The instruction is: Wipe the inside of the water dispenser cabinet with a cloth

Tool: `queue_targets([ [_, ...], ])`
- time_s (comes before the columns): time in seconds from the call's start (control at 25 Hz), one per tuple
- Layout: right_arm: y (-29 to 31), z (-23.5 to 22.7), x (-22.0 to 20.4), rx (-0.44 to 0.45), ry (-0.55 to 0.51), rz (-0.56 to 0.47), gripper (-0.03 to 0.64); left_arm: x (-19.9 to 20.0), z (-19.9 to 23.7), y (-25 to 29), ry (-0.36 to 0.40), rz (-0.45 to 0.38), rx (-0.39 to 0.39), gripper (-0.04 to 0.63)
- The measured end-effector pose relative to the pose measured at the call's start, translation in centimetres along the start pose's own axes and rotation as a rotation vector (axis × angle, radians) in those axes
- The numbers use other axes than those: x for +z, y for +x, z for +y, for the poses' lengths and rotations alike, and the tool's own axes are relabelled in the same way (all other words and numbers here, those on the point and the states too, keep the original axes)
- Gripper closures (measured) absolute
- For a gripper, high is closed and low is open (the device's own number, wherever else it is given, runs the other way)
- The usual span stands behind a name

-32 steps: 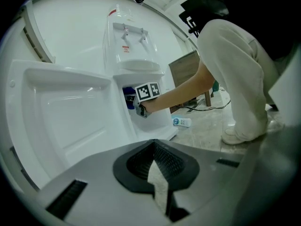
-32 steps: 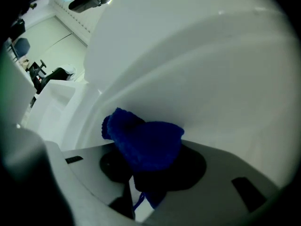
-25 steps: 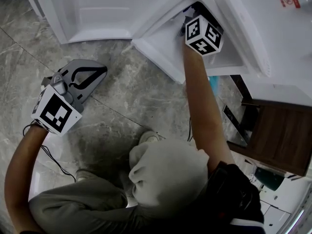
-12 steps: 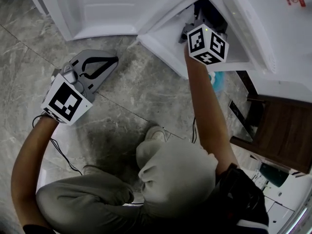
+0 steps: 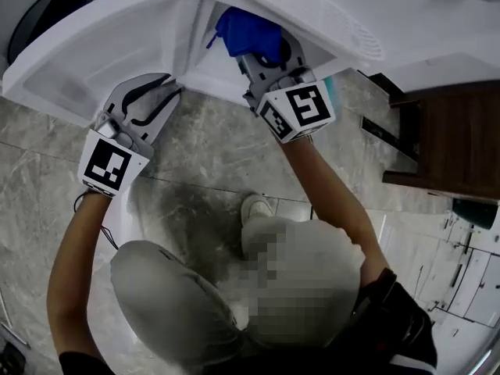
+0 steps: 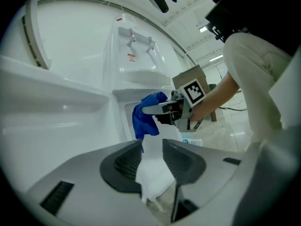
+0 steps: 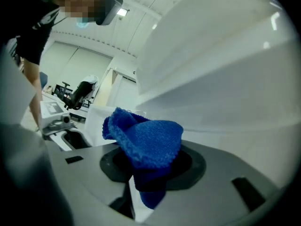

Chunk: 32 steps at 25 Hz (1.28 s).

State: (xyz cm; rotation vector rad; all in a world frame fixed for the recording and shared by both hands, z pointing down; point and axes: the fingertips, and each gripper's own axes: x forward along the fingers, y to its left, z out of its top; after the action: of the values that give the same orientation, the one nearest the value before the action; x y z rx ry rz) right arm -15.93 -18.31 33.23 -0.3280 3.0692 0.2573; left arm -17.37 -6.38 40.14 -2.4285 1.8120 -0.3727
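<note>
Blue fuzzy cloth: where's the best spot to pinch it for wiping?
Probably best: pinch the blue terry cloth at its bunched lower tail, coming from the person's side, as the right gripper does. The folded wad then sticks out ahead of the jaws, free to rub the white cabinet panel.

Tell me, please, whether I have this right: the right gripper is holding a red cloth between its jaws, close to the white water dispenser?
Not quite. The cloth is blue, not red, as the right gripper view shows plainly. The rest stands: the right gripper holds it between its jaws, close to the white water dispenser.
</note>
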Motion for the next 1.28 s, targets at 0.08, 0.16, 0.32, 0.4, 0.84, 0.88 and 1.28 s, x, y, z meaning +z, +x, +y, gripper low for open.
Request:
queue_targets([
  [0.08, -1.6, 0.8, 0.9, 0.036, 0.001, 0.005, 0.485, 1.2, -0.1, 1.7, 0.101, -0.001, -0.026, 0.411],
  [0.16, -3.0, 1.6, 1.7, 0.077, 0.007, 0.024, 0.485, 2.7, -0.7, 3.4, 0.157, -0.018, -0.033, 0.340],
  [0.32, -5.4, 2.8, 3.0, 0.183, 0.045, 0.064, 0.485, 5.6, -2.8, 6.6, 0.306, -0.071, -0.058, 0.261],
  [0.4, -6.9, 3.3, 3.3, 0.246, 0.082, 0.096, 0.485, 6.8, -4.6, 7.9, 0.404, -0.114, -0.096, 0.259],
  [0.84, -13.5, 2.0, -0.3, 0.217, 0.329, 0.223, 0.480, 9.5, -14.6, 12.0, 0.733, -0.162, -0.332, 0.371],
  [0.88, -14.1, 1.9, -0.5, 0.198, 0.356, 0.228, 0.476, 9.4, -15.3, 12.1, 0.735, -0.163, -0.364, 0.376],
  [1.28, -22.5, 0.8, -1.9, 0.187, 0.661, 0.253, 0.405, 9.3, -21.6, 12.9, 0.609, -0.250, -0.526, 0.446],
])
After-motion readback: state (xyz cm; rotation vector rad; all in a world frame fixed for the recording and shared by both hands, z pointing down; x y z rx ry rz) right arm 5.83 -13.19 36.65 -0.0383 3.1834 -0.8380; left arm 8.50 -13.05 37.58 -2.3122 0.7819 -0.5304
